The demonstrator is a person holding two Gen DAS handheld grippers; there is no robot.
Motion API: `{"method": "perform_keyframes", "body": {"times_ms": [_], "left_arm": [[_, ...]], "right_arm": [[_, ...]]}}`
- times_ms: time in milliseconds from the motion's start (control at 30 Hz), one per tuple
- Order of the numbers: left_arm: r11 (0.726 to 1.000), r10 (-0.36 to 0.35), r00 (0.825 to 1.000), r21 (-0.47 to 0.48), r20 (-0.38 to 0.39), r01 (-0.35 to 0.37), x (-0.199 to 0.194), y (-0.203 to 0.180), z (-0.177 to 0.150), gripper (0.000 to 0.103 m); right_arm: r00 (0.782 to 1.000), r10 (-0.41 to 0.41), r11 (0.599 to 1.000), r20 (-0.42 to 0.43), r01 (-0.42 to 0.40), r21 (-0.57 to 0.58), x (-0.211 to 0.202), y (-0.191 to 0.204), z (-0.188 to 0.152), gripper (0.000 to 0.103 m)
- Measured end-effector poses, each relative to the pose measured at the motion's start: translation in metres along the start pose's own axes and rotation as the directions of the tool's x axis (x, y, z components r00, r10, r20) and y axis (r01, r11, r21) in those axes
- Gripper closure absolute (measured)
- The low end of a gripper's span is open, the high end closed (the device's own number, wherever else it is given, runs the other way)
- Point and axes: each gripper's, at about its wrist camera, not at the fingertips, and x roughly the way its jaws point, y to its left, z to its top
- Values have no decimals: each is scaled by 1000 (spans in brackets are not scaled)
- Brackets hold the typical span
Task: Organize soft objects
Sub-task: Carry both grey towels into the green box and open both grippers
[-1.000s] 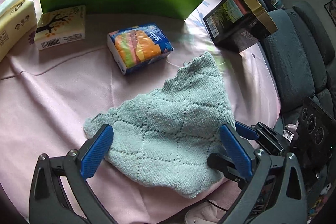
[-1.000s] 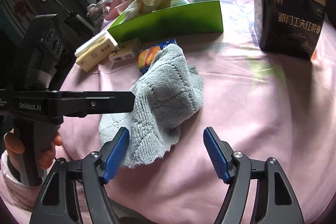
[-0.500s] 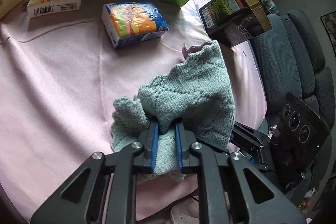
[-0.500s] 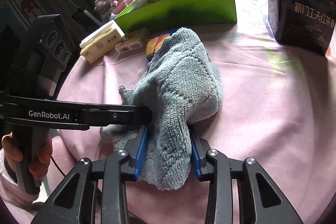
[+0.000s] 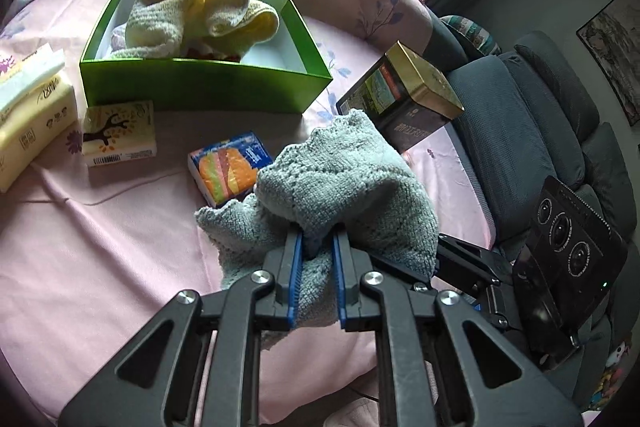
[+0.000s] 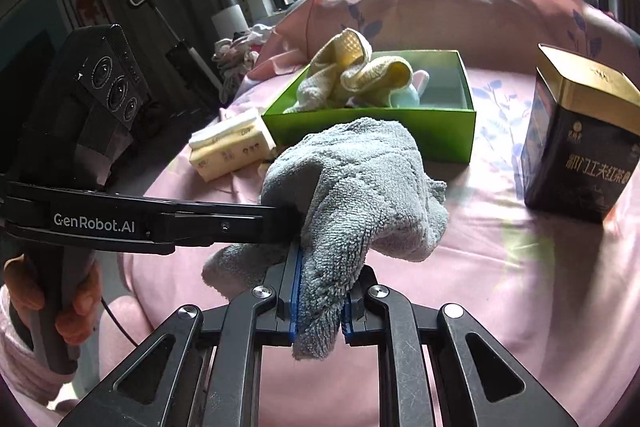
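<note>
A grey-green knitted cloth is bunched up and lifted off the pink sheet. My left gripper is shut on one fold of it. My right gripper is shut on another fold of the same cloth, close beside the left one. A green open box stands at the back and holds yellow and cream cloths. It also shows in the right wrist view.
A black and gold tea tin stands at the right. Two small tissue packs and a yellow tissue pack lie left of the cloth. A grey sofa stands beyond the bed edge.
Both grippers closed on the cloth a second ago and have since lifted it, bunched, toward the green box. The views have tilted up.
</note>
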Motion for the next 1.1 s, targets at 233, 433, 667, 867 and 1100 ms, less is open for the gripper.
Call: {"method": "perform_keyframes", "body": {"times_ms": [233,433,667,867,1100], "left_arm": [[997,50,995,50,82,-54,-16,-8,54,90],[996,72,988,40,139,-78,-18,0,105,90],[987,137,979,58,151,-147,2,6,161,91],[982,174,977,46,127,-181,28,21,188,91],[968,245,966,33,83,-248,59,40,198,90]], "right_arm": [[996,-26,999,88,30,-40,7,0,58,86],[989,-43,997,142,51,-53,22,-8,104,86],[985,-66,997,161,72,-31,52,-29,143,86],[987,-77,997,140,78,-7,83,-51,157,86],[992,-106,994,64,107,-18,119,-65,161,86]]}}
